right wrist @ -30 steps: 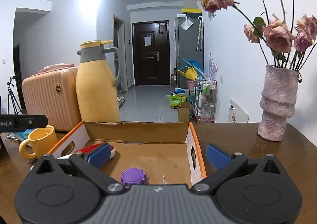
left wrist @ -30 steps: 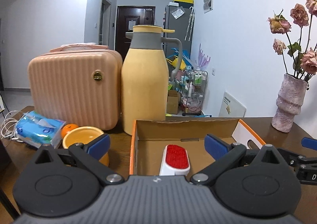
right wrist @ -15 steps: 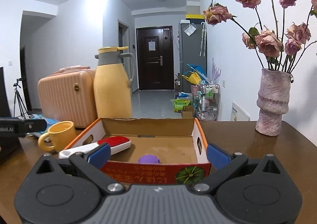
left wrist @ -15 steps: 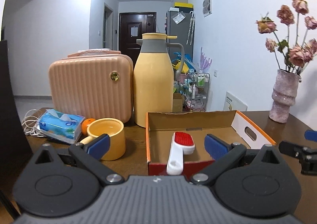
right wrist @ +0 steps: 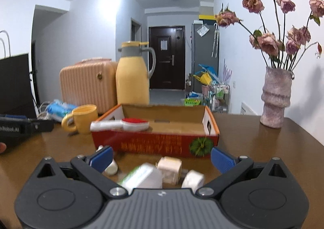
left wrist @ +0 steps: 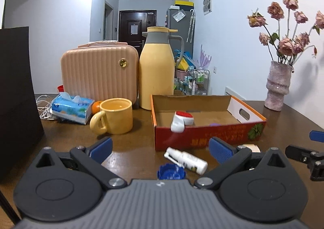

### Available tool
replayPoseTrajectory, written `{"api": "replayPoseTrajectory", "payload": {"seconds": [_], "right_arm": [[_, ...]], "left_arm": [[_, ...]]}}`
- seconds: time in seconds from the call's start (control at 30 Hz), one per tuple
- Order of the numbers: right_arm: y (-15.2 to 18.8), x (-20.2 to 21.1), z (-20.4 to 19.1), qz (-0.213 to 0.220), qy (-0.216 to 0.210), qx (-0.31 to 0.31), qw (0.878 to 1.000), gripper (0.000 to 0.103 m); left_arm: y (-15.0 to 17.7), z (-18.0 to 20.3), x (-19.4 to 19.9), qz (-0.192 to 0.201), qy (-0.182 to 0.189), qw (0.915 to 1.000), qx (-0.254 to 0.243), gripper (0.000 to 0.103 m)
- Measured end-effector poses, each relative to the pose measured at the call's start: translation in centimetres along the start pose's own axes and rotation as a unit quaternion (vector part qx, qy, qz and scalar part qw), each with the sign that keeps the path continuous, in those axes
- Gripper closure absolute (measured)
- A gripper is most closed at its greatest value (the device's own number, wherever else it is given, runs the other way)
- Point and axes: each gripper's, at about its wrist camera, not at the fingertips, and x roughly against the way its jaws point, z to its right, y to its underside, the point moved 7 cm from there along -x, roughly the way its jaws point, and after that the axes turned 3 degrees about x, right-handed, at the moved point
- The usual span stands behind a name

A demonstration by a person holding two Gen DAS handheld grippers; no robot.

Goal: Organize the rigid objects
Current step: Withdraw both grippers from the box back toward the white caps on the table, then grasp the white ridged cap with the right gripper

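Note:
A red and orange cardboard box (left wrist: 208, 135) (right wrist: 162, 142) stands on the brown table. A white brush with a red pad (left wrist: 181, 120) (right wrist: 123, 123) leans over its near left rim. A purple cap (left wrist: 215, 124) lies inside. My left gripper (left wrist: 160, 147) is open and empty, in front of the box, over a white spray bottle (left wrist: 187, 160) and a blue cap (left wrist: 171, 172). My right gripper (right wrist: 162, 157) is open and empty, over a white box (right wrist: 142, 176), a pale cube (right wrist: 169, 169) and a small white block (right wrist: 192, 180).
A yellow mug (left wrist: 114, 116), a blue tissue pack (left wrist: 70, 108), an orange (left wrist: 96, 106), a pink case (left wrist: 99, 73) and a yellow thermos jug (left wrist: 157, 69) stand left and behind the box. A vase of dried roses (left wrist: 278, 85) stands at the right. A black bag (left wrist: 16, 97) is at the left.
Both grippers have pulled back from over the box toward the near table edge. The loose items in front of the box have come into view. Both stayed open.

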Motion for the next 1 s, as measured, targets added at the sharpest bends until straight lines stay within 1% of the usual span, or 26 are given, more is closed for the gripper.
{"api": "replayPoseTrajectory", "payload": {"seconds": [0.23, 0.43, 0.53, 0.67, 0.77, 0.9, 1.0], "right_arm": [[3.5, 2.2, -0.7, -0.022, 0.006, 0.009, 1.0, 0.0], [5.6, 4.1, -0.9, -0.031, 0.004, 0.006, 0.999, 0.0], [6.7, 5.0, -1.1, -0.036, 0.011, 0.014, 0.999, 0.0], [8.2, 6.0, -1.3, -0.045, 0.011, 0.017, 0.999, 0.0], [9.0, 6.6, -1.4, -0.049, 0.008, 0.014, 0.999, 0.0], [9.5, 6.9, -1.5, -0.05, 0.012, 0.023, 0.998, 0.0], [9.5, 6.9, -1.6, -0.05, 0.011, 0.022, 0.998, 0.0]], "left_arm": [[3.1, -0.3, 2.2, -0.011, 0.004, 0.9999, -0.009, 0.0], [6.0, -0.2, 3.6, -0.025, 0.007, 0.9995, -0.02, 0.0], [7.1, -0.2, 4.3, -0.03, 0.013, 0.9993, -0.018, 0.0], [8.4, 0.0, 4.8, -0.036, 0.014, 0.9991, -0.018, 0.0], [9.1, 0.6, 5.2, -0.037, 0.015, 0.9988, -0.03, 0.0], [9.7, 1.3, 5.5, -0.037, 0.02, 0.9982, -0.042, 0.0], [9.9, 1.4, 5.5, -0.04, 0.026, 0.9982, -0.038, 0.0]]}}
